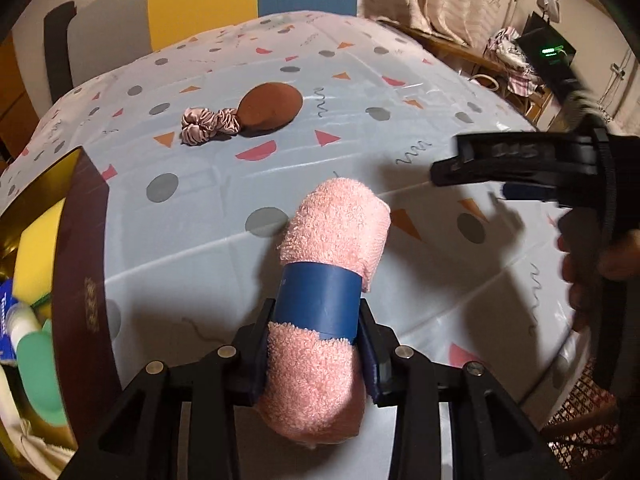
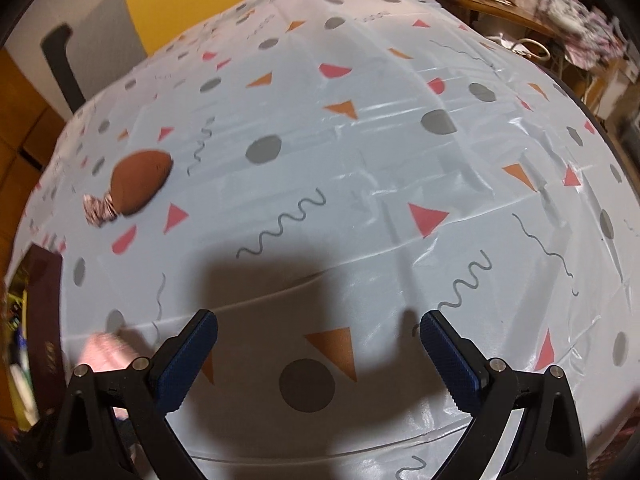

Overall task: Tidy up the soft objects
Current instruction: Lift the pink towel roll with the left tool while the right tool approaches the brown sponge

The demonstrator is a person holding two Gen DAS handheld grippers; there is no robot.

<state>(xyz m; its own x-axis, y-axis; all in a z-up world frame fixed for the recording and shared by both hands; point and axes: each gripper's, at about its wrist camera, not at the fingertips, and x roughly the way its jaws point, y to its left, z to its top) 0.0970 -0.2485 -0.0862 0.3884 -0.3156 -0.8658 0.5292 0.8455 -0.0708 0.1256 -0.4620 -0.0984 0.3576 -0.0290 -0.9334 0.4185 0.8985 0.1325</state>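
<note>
Towel roll clamped in the left gripper, right gripper empty.

Left wrist view: left gripper point(image 1: 316, 344) grips a rolled pink towel point(image 1: 320, 360) with a blue paper band point(image 1: 320, 304), low centre, over the patterned tablecloth point(image 1: 400, 92); a satin scrunchie point(image 1: 210, 124) touches a brown pouf point(image 1: 272, 106) upper left; a dark box point(image 1: 86, 280) sits at left.
Right wrist view: right gripper point(image 2: 318, 354), jaws spread wide, holds nothing above the cloth; the towel shows blurred at lower left.

Rolled pink terry towel with blue paper band point(image 1: 334, 240) sits mid-bench point(image 1: 400, 92), between left tongs point(image 1: 316, 354). Pink satin scrunchie point(image 1: 210, 122) touches brown oval sponge point(image 1: 272, 106) behind it. Dark open box point(image 1: 86, 240) at left edge. Right tongs point(image 2: 318, 354) over bare bench, right of towel.
</note>
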